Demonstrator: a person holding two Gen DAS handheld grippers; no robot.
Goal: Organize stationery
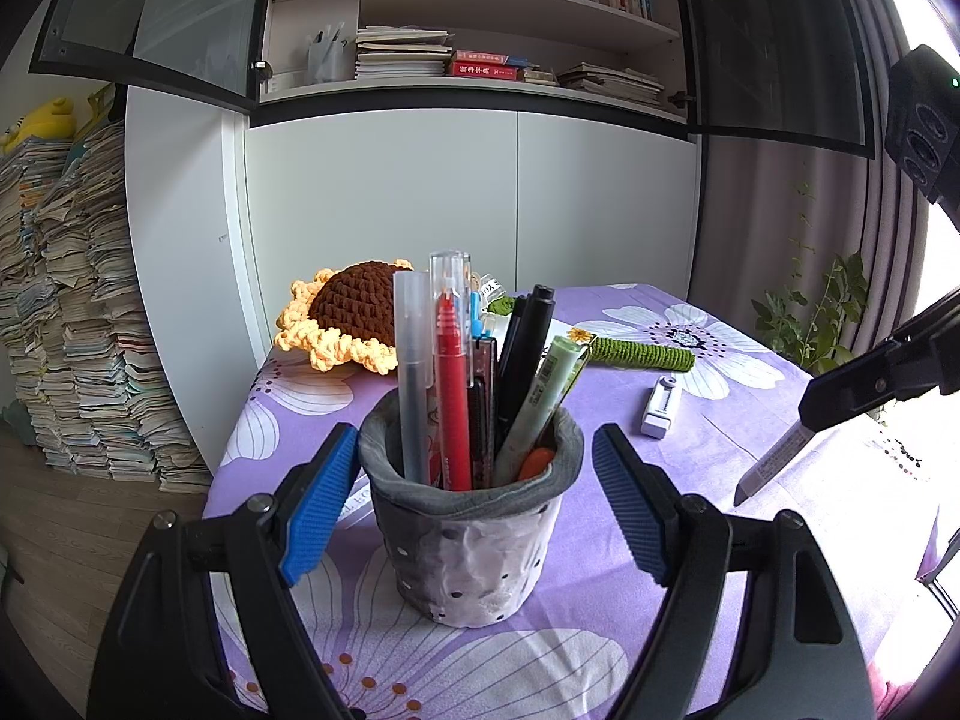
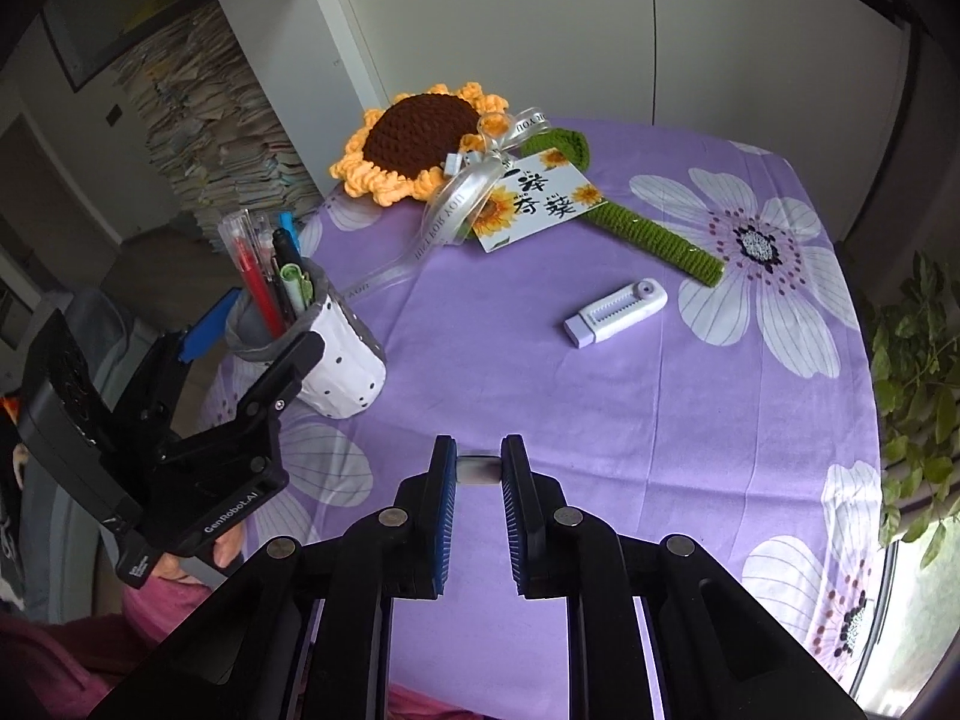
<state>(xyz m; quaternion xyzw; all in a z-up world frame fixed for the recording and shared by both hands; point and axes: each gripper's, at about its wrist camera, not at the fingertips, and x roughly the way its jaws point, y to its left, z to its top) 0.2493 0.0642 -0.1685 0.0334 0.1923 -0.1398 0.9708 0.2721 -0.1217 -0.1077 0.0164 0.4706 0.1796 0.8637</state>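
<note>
Aloft — eraser (image 2: 478,468) in right claw (image 2: 478,471)

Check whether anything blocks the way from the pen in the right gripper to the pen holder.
Nothing visible does. The right gripper holds the pen above bare tablecloth; the pen holder sits between the left gripper's fingers, already crowded.
</note>
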